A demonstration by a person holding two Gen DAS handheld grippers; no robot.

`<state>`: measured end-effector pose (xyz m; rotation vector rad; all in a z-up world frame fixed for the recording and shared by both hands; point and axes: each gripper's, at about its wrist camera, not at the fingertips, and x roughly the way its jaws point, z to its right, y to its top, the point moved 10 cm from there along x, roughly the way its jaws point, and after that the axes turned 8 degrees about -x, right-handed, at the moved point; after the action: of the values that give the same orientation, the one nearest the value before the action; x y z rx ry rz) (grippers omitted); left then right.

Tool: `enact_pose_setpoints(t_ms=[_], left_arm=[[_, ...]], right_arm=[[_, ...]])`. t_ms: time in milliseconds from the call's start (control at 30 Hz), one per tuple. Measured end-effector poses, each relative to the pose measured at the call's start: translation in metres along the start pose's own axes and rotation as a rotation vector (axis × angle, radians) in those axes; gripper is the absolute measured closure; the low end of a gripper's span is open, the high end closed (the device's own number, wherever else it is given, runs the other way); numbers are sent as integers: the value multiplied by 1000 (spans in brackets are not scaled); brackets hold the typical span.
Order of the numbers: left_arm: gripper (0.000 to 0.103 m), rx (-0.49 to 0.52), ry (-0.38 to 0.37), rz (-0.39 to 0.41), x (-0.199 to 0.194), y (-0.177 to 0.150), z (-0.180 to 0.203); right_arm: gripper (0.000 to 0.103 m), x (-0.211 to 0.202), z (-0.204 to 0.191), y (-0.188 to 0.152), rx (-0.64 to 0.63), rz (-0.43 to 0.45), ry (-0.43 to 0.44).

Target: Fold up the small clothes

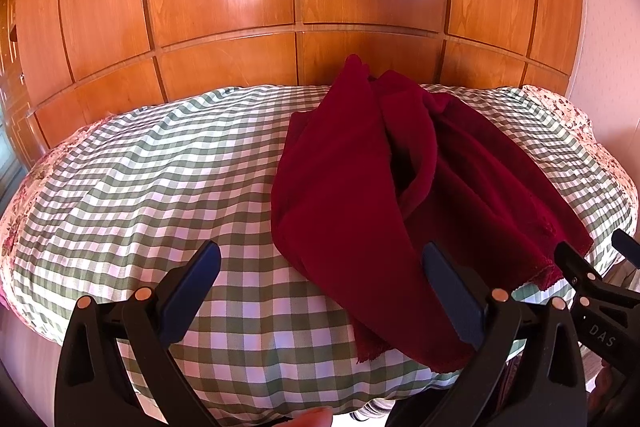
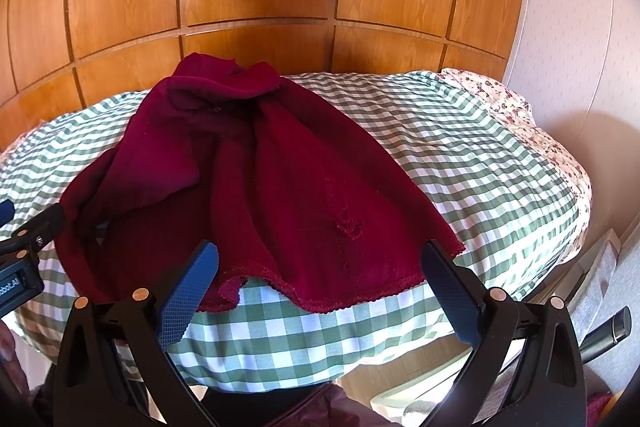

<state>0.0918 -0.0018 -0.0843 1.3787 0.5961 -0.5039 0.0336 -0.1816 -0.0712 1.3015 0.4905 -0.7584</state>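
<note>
A dark red knit garment [image 1: 360, 187] lies rumpled on a green-and-white checked surface [image 1: 152, 167], bunched up at the far end and spread toward the near edge. My left gripper [image 1: 320, 255] is open just above the cloth's near left part; its right finger [image 1: 452, 291] overlaps the red fabric. In the right wrist view the same garment [image 2: 260, 179] shows its scalloped hem [image 2: 332, 301] nearest me. My right gripper [image 2: 318, 255] is open over that hem, holding nothing. Each gripper shows at the edge of the other's view.
A wooden panelled wardrobe [image 1: 300, 7] stands right behind the checked surface. Floral bedding [image 2: 520, 115] peeks out at the far right corner. A pale wall [image 2: 580, 27] is on the right, and a dark tube-shaped object [image 2: 608, 331] sits low at the right.
</note>
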Motion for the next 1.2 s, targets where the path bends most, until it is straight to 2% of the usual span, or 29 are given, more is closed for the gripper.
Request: enact_pose_setpoints(t_ms=[733, 967, 1000, 1067, 1200], left_arm=[[2, -14, -7, 1, 0, 0, -3], [3, 4, -44, -47, 12, -2, -8], [3, 0, -46, -49, 13, -2, -10], [3, -22, -58, -64, 16, -3, -17], [3, -53, -106, -104, 21, -9, -18]], right_arm=[[3, -4, -1, 6, 37, 17, 69], [4, -4, -11, 25, 52, 38, 182], [6, -3, -18, 31, 40, 40, 215], [23, 4, -36, 44, 31, 29, 292], [28, 19, -73, 70, 11, 19, 408]])
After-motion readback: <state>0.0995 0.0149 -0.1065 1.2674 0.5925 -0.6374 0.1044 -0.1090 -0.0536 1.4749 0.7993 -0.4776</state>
